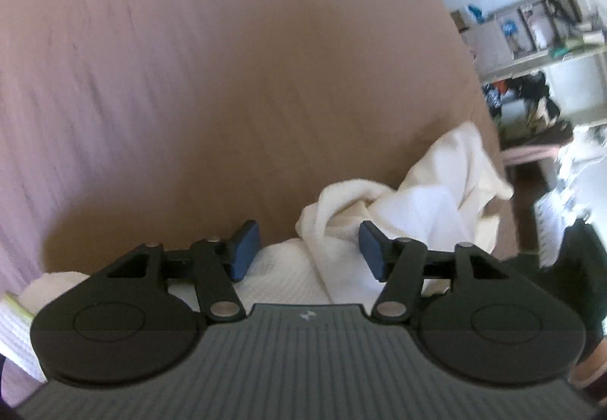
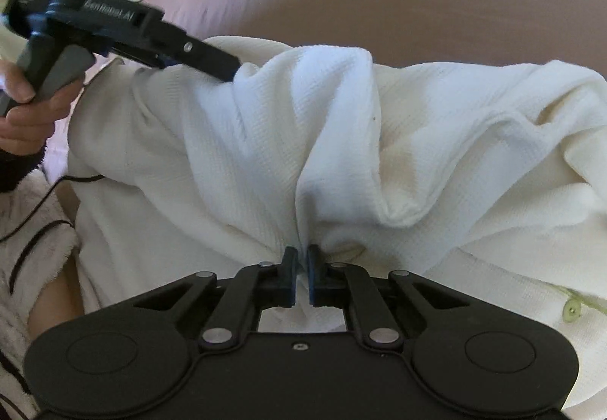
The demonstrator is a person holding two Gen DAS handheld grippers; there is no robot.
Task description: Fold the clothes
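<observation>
The cream waffle-knit cotton garment [image 2: 235, 139] is still rumpled, unfolded. Its fabric is pinched by the right gripper [image 2: 302, 277]; beside it, the left gripper [image 1: 309, 249] is held apart, empty.

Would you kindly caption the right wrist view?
Right gripper pinches white garment on mauve sheet; left gripper alongside.

bed sheet [image 1: 212, 71]: mauve-brown, smooth with faint creases, fills most of the view.
shelves [image 1: 538, 29]: white, at the far right, full of small blurred things.
dark pile [image 1: 527, 93]: mixed things under the shelves, unclear.
fluffy robe [image 2: 34, 241]: white with dark stripes, at the left edge.
thin cable [image 2: 57, 188]: black, runs across the robe.
</observation>
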